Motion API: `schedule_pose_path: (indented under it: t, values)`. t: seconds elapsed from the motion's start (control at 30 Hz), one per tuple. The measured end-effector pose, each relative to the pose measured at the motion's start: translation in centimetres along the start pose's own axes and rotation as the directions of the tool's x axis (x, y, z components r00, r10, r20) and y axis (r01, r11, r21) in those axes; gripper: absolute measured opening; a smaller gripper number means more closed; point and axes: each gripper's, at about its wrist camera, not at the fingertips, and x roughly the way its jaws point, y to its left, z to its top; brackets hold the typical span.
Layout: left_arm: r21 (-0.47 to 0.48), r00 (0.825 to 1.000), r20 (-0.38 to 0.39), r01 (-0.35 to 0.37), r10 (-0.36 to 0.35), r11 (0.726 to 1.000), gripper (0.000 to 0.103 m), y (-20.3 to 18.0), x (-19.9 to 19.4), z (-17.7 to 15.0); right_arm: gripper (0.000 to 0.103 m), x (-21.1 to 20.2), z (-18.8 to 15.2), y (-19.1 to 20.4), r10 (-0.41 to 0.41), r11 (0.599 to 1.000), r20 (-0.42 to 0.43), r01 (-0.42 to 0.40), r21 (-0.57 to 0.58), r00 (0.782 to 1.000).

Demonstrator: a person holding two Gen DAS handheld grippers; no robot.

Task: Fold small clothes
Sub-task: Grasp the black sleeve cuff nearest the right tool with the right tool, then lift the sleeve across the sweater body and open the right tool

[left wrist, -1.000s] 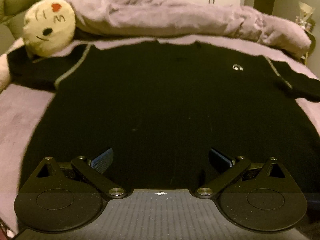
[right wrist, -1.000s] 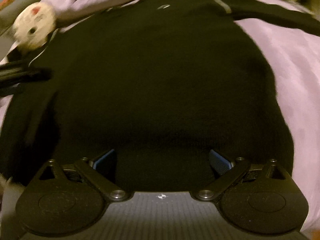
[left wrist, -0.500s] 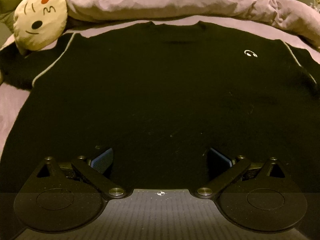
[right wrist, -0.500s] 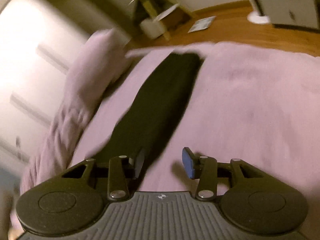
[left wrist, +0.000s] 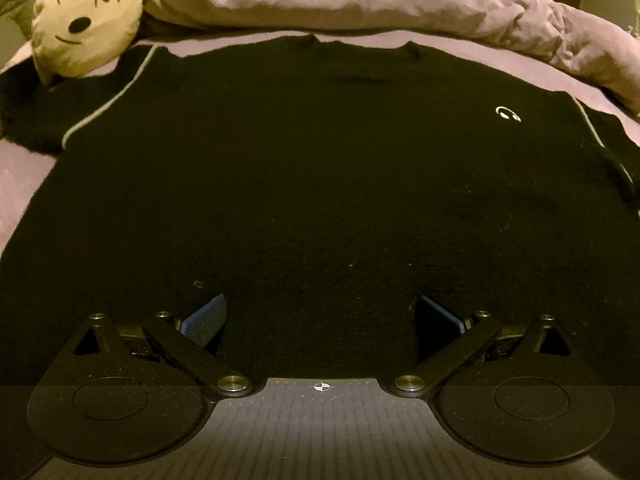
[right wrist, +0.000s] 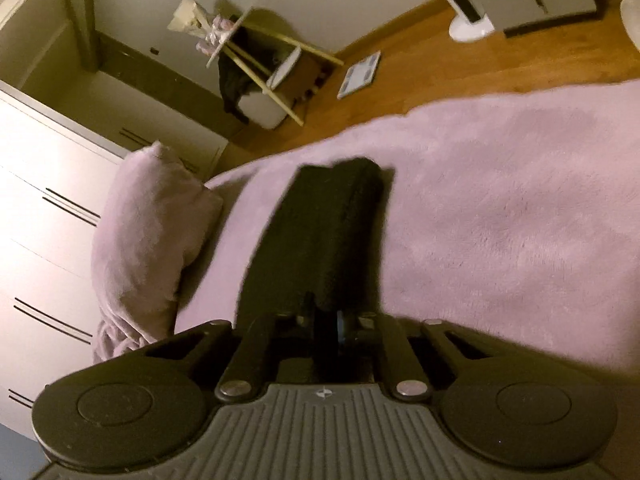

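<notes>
Across the bed [left wrist: 24, 168], covered in a pale purple plush cover, a black sweater [left wrist: 320, 168] lies spread flat with its neck toward the far side. A small white logo [left wrist: 508, 113] marks its chest, and pale piping runs along both shoulder seams. Just beyond the collar a rumpled purple duvet [left wrist: 380, 4] is heaped, and a cream cat-face cushion [left wrist: 86, 20] rests on the end of one sleeve, at far left in the left wrist view. The left gripper [left wrist: 320, 316] hovers over the hem with its jaws wide apart, nothing between them.

From the right wrist view, the other sleeve [right wrist: 328, 232] stretches away over the purple cover, its cuff pointing toward the bed edge. The right gripper [right wrist: 326, 326] has just been closing and is pinched together on the near part of this sleeve; the pads are mostly buried in dark fabric and hard to separate from it. Beside the sleeve sits the end of the duvet. Past the bed lie wooden floor [right wrist: 460, 60], a tilted light-wood rack [right wrist: 264, 68], a flat scale [right wrist: 359, 74] and white wardrobe doors [right wrist: 44, 200]. The sweater's hem is cut off behind the left gripper's body.
</notes>
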Motion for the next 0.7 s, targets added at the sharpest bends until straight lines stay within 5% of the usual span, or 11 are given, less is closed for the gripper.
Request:
schedule_pose_path:
  t: [0.1, 0.23, 0.33, 0.43, 0.5, 0.57, 0.7]
  values:
    - [0.010, 1.000, -0.013, 0.006, -0.006, 1.000, 0.103, 0.0, 0.2, 0.2, 0.008, -2.9, -1.0, 3.6, 0.042, 0.990, 0.042, -0.035, -0.135, 0.998]
    - [0.016, 1.000, -0.018, 0.016, -0.015, 1.000, 0.103, 0.5, -0.4, 0.3, 0.008, -7.0, -4.2, 10.7, 0.162, 0.915, 0.022, -0.142, -0.377, 0.987]
    - [-0.014, 1.000, -0.014, 0.025, -0.025, 1.000, 0.103, 1.5, -1.6, 0.2, 0.008, -10.1, -9.0, 16.7, 0.281, 0.802, -0.067, -0.273, -0.532, 0.957]
    - [-0.051, 1.000, 0.023, 0.018, -0.017, 0.999, 0.103, 3.5, -3.4, -0.1, 0.008, -12.6, -15.6, 21.7, 0.372, 0.662, -0.203, -0.412, -0.626, 0.906]
    - [-0.074, 0.999, 0.038, 0.011, -0.008, 0.997, 0.103, 5.2, -4.4, 0.0, 0.008, -14.0, -21.0, 23.5, 0.399, 0.564, -0.301, -0.491, -0.664, 0.866]
    - [-0.107, 0.999, 0.052, 0.005, 0.001, 0.994, 0.103, 7.0, -5.5, 0.3, 0.010, -14.9, -25.7, 23.8, 0.398, 0.510, -0.378, -0.544, -0.666, 0.836]
    - [-0.145, 0.996, 0.094, 0.022, -0.009, 0.989, 0.103, 9.4, -7.0, 1.3, 0.045, -16.1, -32.6, 21.1, 0.331, 0.511, -0.488, -0.588, -0.627, 0.808]
